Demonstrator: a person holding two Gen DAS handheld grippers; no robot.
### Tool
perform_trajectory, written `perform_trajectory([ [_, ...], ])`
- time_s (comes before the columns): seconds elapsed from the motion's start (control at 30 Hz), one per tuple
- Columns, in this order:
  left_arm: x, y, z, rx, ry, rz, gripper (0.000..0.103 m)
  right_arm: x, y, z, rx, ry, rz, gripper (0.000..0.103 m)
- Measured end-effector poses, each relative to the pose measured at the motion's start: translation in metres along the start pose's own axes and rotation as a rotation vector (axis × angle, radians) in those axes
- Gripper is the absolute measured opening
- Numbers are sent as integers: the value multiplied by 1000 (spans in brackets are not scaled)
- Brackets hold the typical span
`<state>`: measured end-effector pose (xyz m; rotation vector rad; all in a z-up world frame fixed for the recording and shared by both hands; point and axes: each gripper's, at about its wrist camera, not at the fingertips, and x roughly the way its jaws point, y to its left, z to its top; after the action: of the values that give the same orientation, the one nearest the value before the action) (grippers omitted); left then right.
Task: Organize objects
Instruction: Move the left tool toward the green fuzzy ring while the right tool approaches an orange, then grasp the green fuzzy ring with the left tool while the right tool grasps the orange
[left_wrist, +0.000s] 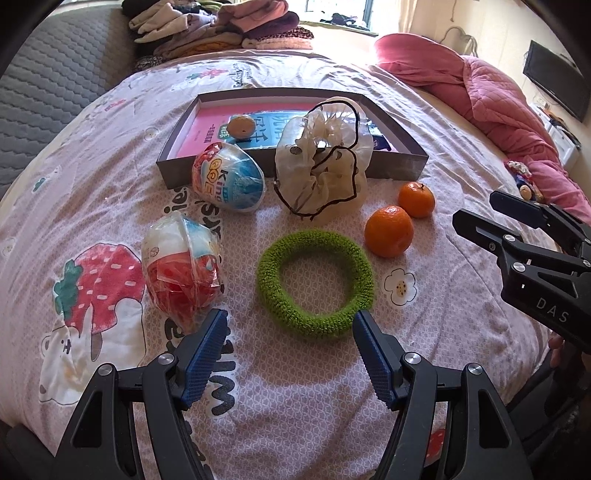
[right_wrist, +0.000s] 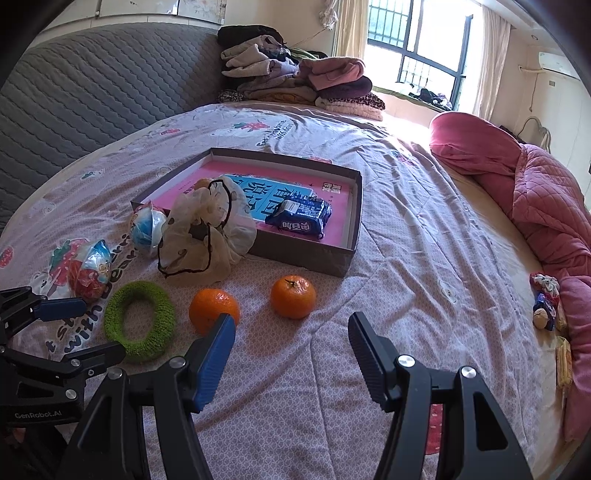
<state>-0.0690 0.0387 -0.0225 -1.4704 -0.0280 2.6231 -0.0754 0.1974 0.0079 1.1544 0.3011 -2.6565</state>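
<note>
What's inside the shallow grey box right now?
Inside the grey box: a pink and blue book lying flat, a dark blue snack packet on it, and a small round tan item. The cream scrunchie leaning on the front wall hides the near corner.

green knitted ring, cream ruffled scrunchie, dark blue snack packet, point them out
green knitted ring (left_wrist: 266, 273), left wrist view, left band
cream ruffled scrunchie (left_wrist: 295, 162), left wrist view, left ruffle
dark blue snack packet (right_wrist: 300, 217), right wrist view, middle

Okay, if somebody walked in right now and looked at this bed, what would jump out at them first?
Probably the two bright tangerines on the patterned bedsheet, beside the fuzzy green ring lying just ahead of the open left gripper. Behind them, a shallow grey box holds a pink-and-blue book and a dark blue snack packet.
</note>
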Motion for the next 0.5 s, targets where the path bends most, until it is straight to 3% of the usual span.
perform_trajectory([
  [0.5,19,2,7,-45,14,2,72,24,-2,0,3,26,-21,63],
])
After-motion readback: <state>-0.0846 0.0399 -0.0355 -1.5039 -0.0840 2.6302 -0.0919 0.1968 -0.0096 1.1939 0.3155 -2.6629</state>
